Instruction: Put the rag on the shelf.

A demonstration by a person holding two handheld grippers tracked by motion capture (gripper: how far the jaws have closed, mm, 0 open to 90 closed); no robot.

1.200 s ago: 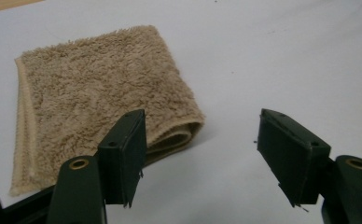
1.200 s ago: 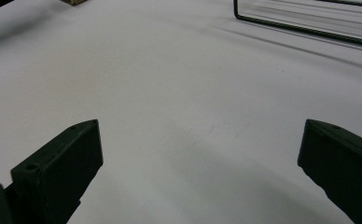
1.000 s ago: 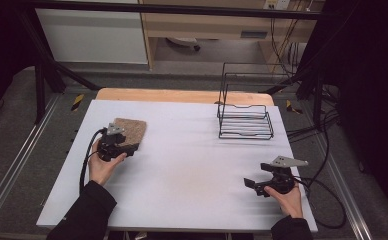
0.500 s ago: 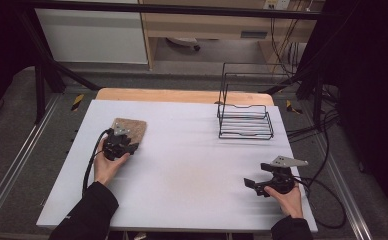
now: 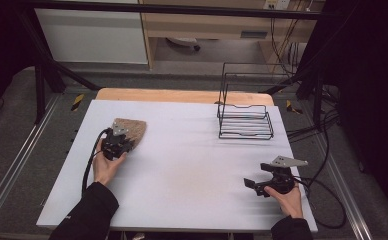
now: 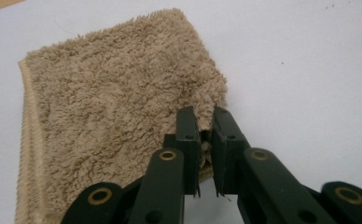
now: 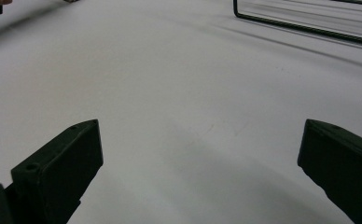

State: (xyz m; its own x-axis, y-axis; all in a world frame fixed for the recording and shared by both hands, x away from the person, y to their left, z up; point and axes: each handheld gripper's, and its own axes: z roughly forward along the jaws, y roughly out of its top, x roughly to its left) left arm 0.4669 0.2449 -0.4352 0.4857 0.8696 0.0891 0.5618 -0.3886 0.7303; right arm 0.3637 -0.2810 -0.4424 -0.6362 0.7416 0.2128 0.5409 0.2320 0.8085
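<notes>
While the left gripper (image 6: 206, 122) is clamping its jaws together on the near edge of the tan cloth (image 6: 114, 102), only a thin fold of pile is sitting between the jaw tips. The cloth is lying flat on the white desk (image 5: 192, 165) at roughly the 10 o'clock position of the desk in the high view, with its stitched hem running along the side away from the bite. From the left gripper (image 5: 116, 144) the left hand (image 5: 104, 167) and its sleeve are extending back toward 7 o'clock, and the cable is looping beside the wrist.

The right gripper (image 5: 262, 184) is resting near 4 o'clock of the desk with its jaws spread wide apart and nothing between them; in the right gripper view bare desk is lying ahead of the right gripper (image 7: 200, 172). The black wire rack (image 5: 245, 120) is standing at about 1 o'clock, well apart from both grippers.

Risk assessment:
- The bite is shallow. A quick lift or a sideways pull is likely to draw the pile out of the jaws, dropping the cloth.
- The cloth appears folded. Lifting by one edge is likely to let the layers fall open.
- The trailing cable is lying close to the cloth and could drag it.
</notes>
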